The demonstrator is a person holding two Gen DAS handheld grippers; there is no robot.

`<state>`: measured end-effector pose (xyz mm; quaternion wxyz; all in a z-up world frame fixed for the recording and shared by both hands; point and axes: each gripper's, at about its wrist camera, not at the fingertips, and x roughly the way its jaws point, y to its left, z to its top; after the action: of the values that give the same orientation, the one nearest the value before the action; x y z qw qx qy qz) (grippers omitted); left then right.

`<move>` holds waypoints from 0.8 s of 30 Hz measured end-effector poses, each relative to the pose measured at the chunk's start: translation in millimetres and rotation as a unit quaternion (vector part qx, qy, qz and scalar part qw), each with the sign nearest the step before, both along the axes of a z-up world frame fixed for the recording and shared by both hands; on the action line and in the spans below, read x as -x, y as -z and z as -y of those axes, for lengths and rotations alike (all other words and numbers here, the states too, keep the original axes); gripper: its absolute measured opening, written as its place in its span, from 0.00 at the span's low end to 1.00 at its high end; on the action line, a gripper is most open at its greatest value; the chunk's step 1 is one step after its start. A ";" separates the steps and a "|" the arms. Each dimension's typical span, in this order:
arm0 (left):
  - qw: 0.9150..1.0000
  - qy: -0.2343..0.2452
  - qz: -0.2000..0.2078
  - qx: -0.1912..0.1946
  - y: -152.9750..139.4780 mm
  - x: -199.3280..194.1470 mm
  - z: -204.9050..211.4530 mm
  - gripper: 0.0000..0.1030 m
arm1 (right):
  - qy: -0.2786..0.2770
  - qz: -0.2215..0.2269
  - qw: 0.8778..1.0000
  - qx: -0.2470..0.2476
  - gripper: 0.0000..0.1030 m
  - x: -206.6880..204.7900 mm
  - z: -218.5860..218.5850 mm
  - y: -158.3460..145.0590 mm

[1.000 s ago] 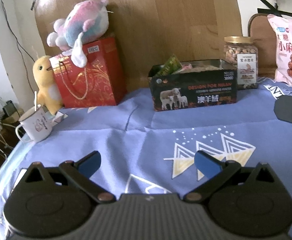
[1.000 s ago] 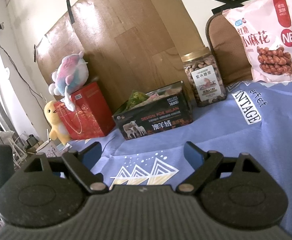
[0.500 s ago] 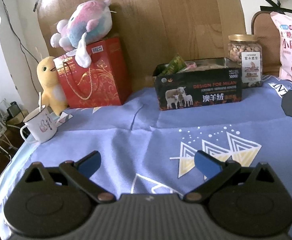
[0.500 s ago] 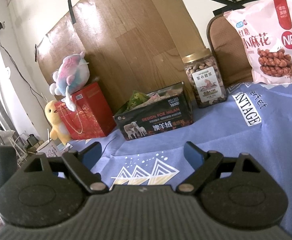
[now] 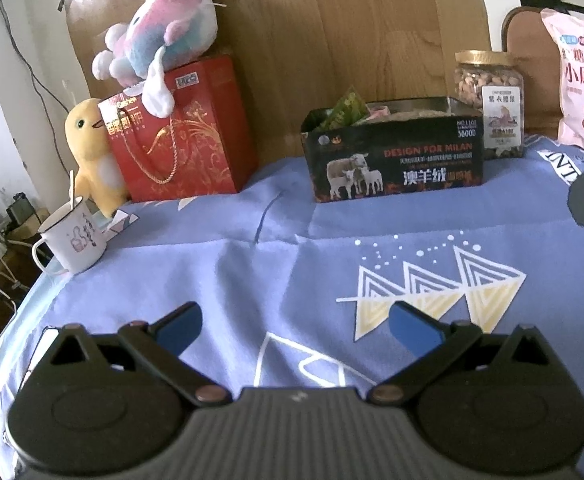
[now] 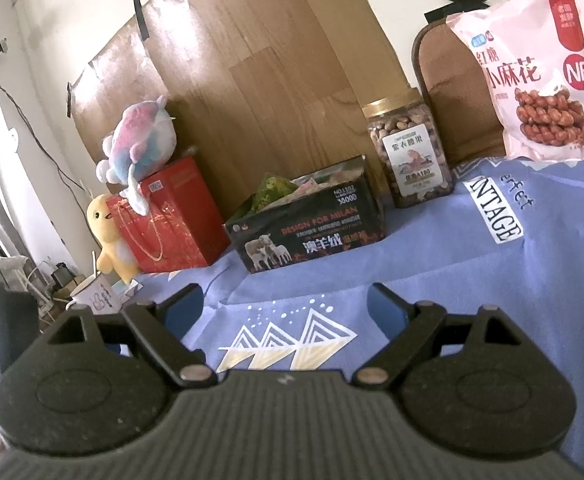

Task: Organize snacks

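Both claws, left gripper [image 5: 294,322] and right gripper [image 6: 283,305], spread empty; snacks probably already packed in black box [image 5: 396,160], nut jar [image 5: 490,104] just right.

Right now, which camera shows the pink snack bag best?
The right wrist view: the pink bag shows almost whole, print readable, leaning behind the nut jar. The left wrist view cuts it off at the frame edge.

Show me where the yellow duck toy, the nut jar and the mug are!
yellow duck toy [image 5: 87,152]: left wrist view, on its body.
nut jar [image 6: 408,152]: right wrist view, on its white label.
mug [image 5: 76,240]: left wrist view, on its white side.
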<state>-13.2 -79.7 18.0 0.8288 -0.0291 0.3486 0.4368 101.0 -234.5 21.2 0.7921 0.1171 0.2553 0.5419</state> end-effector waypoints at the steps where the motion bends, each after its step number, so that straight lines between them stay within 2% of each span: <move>1: 1.000 0.000 -0.001 0.002 0.8 -0.3 -0.4 1.00 | 0.000 0.000 1.000 0.000 0.88 -0.1 0.0 0.0; 24: 1.000 0.004 -0.002 0.008 4.5 -1.0 -0.8 1.00 | 0.002 -0.005 1.000 -0.001 0.88 -2.3 0.9 3.7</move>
<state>-12.2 -78.9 13.6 0.8295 -0.0340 0.3539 0.4308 103.2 -235.4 17.5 0.7915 0.1210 0.2589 0.5401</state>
